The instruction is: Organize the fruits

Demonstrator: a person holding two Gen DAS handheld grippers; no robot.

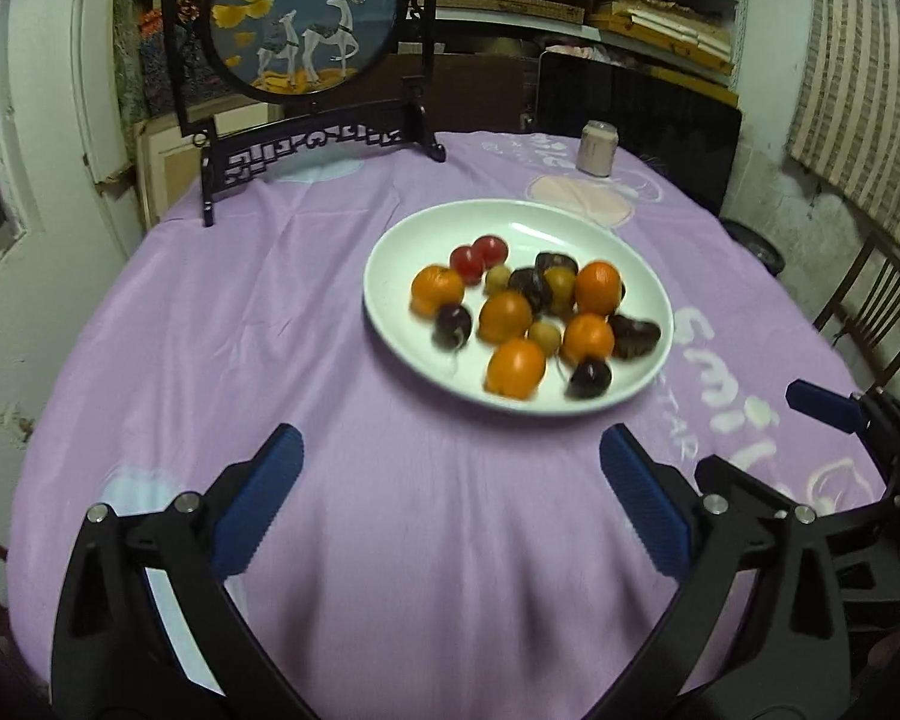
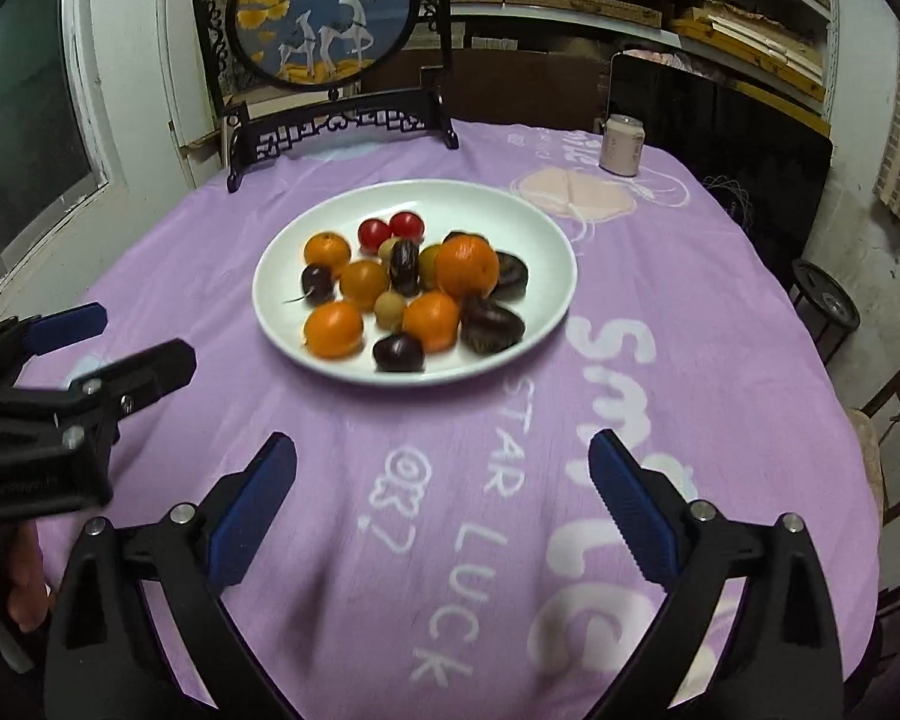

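Fruits (image 2: 408, 294) are all lying together on the white plate (image 2: 546, 228), which is sitting near the middle of the table (image 2: 390, 480) on a purple cloth. Oranges (image 2: 467, 267), two red tomatoes (image 2: 390, 229), dark plums (image 2: 397, 353) and small yellowish fruits (image 2: 390, 309) are lying mixed, touching one another, not grouped by kind. No fruit is showing on the cloth outside the plate. This is fitting either fruits gathered onto the plate as the wanted end state, or a mixed heap waiting to be sorted; the views are not settling which.

Left gripper (image 1: 450, 504) is hovering over the near table, fingers spread wide and holding nothing, pointing toward the plate. Right gripper (image 2: 441, 498) is hovering just beside it on the right, fingers likewise spread and carrying nothing. Both are standing well short of the plate. A can (image 2: 621, 144) is standing at the far right.
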